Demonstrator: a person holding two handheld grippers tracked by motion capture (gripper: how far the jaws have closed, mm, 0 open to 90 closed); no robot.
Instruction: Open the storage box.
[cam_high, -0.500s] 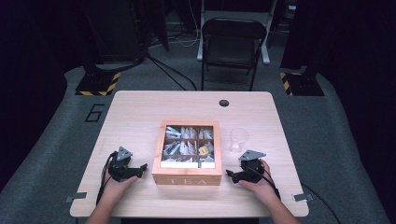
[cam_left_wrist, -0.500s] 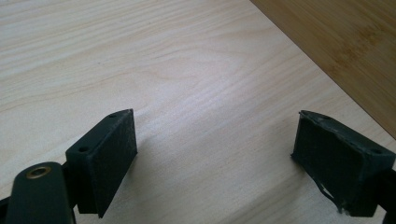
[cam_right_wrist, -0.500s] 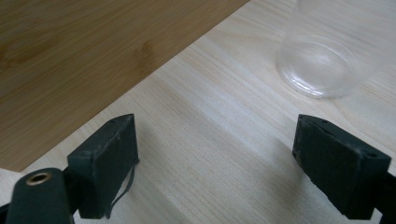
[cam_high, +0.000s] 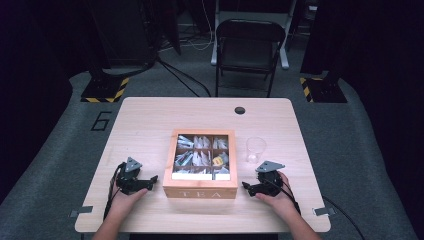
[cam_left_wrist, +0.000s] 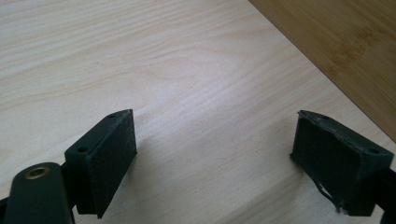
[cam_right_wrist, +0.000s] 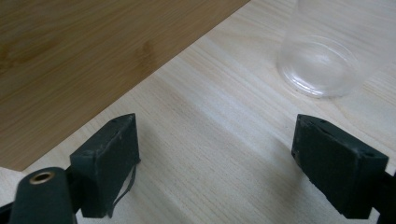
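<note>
The wooden tea box (cam_high: 200, 167) stands in the middle of the table (cam_high: 150, 120), close to its near edge. Its compartments hold tea bags, but they are too small and blurred to read. In both gripper views the box is cut off; only a plain side wall (cam_left_wrist: 345, 51) is visible. The left gripper (cam_high: 150, 181) rests near the near left corner, just beside the box, with jaws wide apart and nothing between them. The right gripper (cam_high: 248, 187) lies at the other side, also with jaws spread and empty. A clear cup (cam_high: 255, 150) stands right of the box; its upper part is cut off in the right gripper view. The table is light wood. Behind it are grey carpet, a folding chair (cam_high: 248, 47) and dark surroundings.
</note>
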